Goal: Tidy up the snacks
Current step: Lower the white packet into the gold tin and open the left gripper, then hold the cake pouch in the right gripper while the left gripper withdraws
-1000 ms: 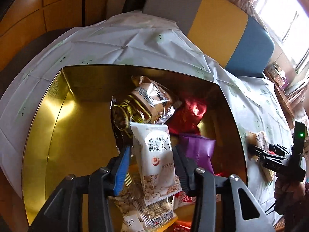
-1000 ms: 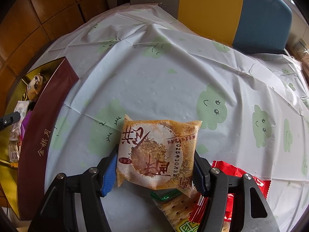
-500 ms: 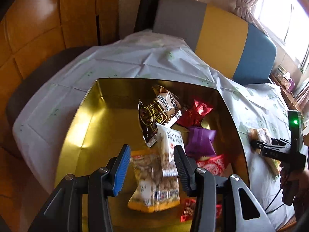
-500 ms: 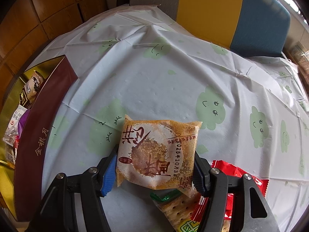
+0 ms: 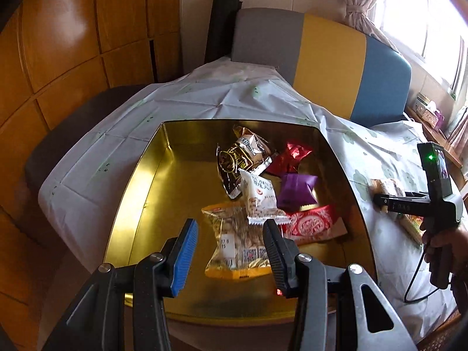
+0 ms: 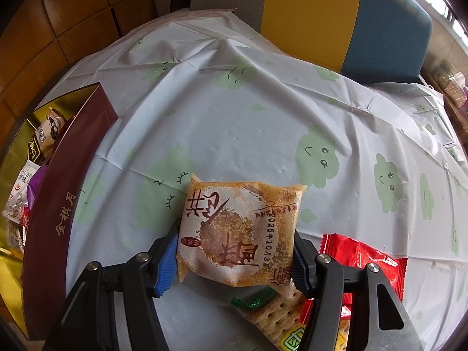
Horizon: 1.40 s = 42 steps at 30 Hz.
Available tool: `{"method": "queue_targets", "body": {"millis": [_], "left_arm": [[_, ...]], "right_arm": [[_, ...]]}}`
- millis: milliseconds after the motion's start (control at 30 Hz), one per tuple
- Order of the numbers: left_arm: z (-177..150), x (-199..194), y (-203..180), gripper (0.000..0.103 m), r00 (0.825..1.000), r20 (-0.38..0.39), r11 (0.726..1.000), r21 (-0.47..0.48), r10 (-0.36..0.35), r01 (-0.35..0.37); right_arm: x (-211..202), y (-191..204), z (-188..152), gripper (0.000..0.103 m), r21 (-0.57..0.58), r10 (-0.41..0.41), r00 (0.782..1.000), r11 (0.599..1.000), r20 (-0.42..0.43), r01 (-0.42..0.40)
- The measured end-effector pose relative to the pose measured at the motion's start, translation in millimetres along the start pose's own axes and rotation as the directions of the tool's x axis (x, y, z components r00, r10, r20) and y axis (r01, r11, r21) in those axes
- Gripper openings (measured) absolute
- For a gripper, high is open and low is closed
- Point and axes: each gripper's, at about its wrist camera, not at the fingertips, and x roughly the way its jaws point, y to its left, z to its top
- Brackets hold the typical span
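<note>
With my left gripper [image 5: 231,251] hanging empty above the open gold-lined tin box [image 5: 140,204], its jaws stand partly apart with nothing between them; the packets seen through the gap lie on the tin's floor below. In there I count a clear peanut packet with an orange edge [image 5: 234,245], a small white packet [image 5: 260,196], a brown-and-gold foil bag [image 5: 239,158], a purple foil pillow [image 5: 297,188], a crinkled red foil sweet [image 5: 291,155] and a red patterned packet [image 5: 311,222], all crowded toward the right half.

My right gripper [image 6: 235,256] has its jaws closed about halfway on the sides of a square orange-and-white pastry packet [image 6: 239,231], over the bench's white cloth with green cloud faces [image 6: 234,122]. Whether the packet is lifted clear of the cloth I cannot tell. Just under it lie a clear cracker packet with a green end [image 6: 272,313] and a red foil packet [image 6: 362,257], still to be tidied.

The risks I see: the packet is soft and air-filled, held only by its edges, so a quick swing toward the tin's maroon outer wall [image 6: 58,210] could let it twist or slip out. Carrying it low might snag that wall. Both grippers meeting over the tin could collide, so the left one should give way first.
</note>
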Motion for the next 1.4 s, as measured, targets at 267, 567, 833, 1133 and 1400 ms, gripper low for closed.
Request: {"method": "queue_targets", "body": {"millis": [267, 567, 833, 1133, 1400], "left_arm": [[-8.2, -8.9, 4.8, 0.047, 1.000, 0.019, 1.000, 0.001, 0.015, -0.015], [-13.2, -15.5, 11.1, 0.047, 0.999, 0.037, 1.000, -0.014, 0.025, -0.025], [-19.2, -18.0, 21.4, 0.047, 0.998, 0.042, 0.999, -0.027, 0.044, -0.042], [-21.6, -19.0, 30.3, 0.047, 0.997, 0.047, 0.998, -0.048, 0.054, -0.052], [-23.8, -18.2, 35.4, 0.047, 0.997, 0.050, 0.996, -0.061, 0.062, -0.059]], "right_arm": [[0.0, 4.0, -4.2, 0.064, -0.002, 0.014, 1.000, 1.000, 0.006, -0.014], [0.4, 7.8, -9.0, 0.064, 0.003, 0.015, 1.000, 1.000, 0.013, -0.015], [-0.8, 10.0, -11.5, 0.062, 0.024, 0.021, 1.000, 0.999, 0.021, -0.022], [-26.8, 24.8, -10.2, 0.062, 0.018, 0.089, 0.991, 0.996, 0.096, -0.091], [-70.2, 71.2, -8.9, 0.062, -0.093, 0.202, 0.964, 0.978, 0.173, -0.188]]}}
